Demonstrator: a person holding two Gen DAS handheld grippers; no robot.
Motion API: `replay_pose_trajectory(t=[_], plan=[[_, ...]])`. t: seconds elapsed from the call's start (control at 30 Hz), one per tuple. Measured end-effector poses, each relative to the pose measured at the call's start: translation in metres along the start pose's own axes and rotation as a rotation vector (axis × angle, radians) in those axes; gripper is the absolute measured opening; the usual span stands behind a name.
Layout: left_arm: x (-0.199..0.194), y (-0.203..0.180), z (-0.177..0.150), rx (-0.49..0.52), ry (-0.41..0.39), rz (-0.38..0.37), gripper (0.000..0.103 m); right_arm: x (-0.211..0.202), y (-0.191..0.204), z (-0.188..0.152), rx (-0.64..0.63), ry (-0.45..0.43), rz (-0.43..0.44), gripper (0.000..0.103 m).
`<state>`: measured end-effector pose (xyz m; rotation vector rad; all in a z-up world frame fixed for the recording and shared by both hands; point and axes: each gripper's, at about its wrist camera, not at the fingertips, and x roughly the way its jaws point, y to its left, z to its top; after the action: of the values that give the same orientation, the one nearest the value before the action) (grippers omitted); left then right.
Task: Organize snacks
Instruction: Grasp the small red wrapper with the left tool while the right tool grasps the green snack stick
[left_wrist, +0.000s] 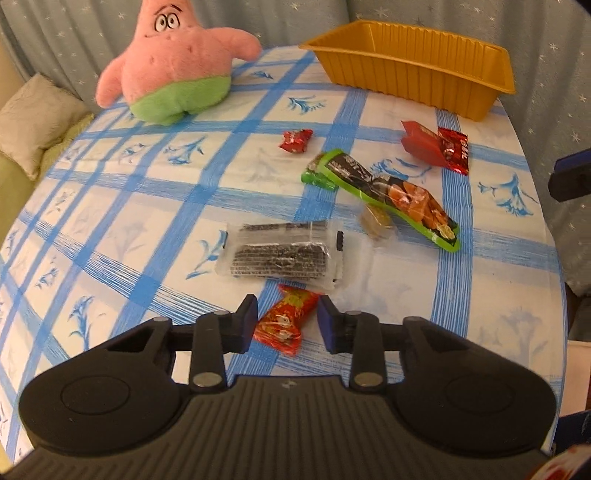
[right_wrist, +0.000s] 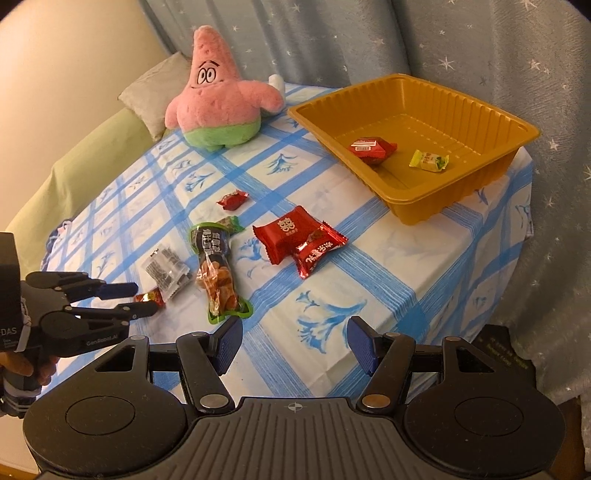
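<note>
My left gripper (left_wrist: 286, 317) is open, its fingers on either side of a small red-orange candy (left_wrist: 284, 321) lying on the tablecloth; it also shows in the right wrist view (right_wrist: 142, 297) around that candy (right_wrist: 149, 297). My right gripper (right_wrist: 293, 341) is open and empty above the table's near edge. The orange tray (right_wrist: 461, 192) at the back right holds a red snack (right_wrist: 371, 147) and a yellow candy (right_wrist: 428, 160). On the cloth lie a clear dark-cookie pack (left_wrist: 280, 254), a long green snack bag (left_wrist: 384, 195), red packets (left_wrist: 436, 147) and a small red candy (left_wrist: 295, 140).
A pink Patrick plush (left_wrist: 177, 70) stands at the table's back left. A small amber candy (left_wrist: 376, 221) lies beside the green bag. The round table (right_wrist: 369, 288) has a blue-checked cloth; a cushion (left_wrist: 37, 122) and a sofa are to the left, a curtain behind.
</note>
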<state>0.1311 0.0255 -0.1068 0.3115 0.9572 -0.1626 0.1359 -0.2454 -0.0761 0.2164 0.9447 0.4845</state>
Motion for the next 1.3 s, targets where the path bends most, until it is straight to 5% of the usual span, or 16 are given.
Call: replay_pose_trajectory(t=[0.37,0.8,0.87,1.3], plan=[[0.002,0.017,-0.005,-0.158,0.003,-0.072,0.023,0.013,0.027,0.007,-0.051,0.003,0.013,0.063],[-0.026,0.030,-0.023,-0.340,-0.022,-0.079,0.020,0.060,0.063,0.028,-0.257,0.017,0.075,0.061],[-0.032,0.033,-0.026,-0.355,-0.027,-0.070,0.020,0.072,0.068,0.031,-0.287,0.027,0.085,0.051],[-0.025,0.042,-0.047,-0.434,0.034,-0.059,0.020,0.111,0.076,0.038,-0.355,0.086,0.068,0.029]])
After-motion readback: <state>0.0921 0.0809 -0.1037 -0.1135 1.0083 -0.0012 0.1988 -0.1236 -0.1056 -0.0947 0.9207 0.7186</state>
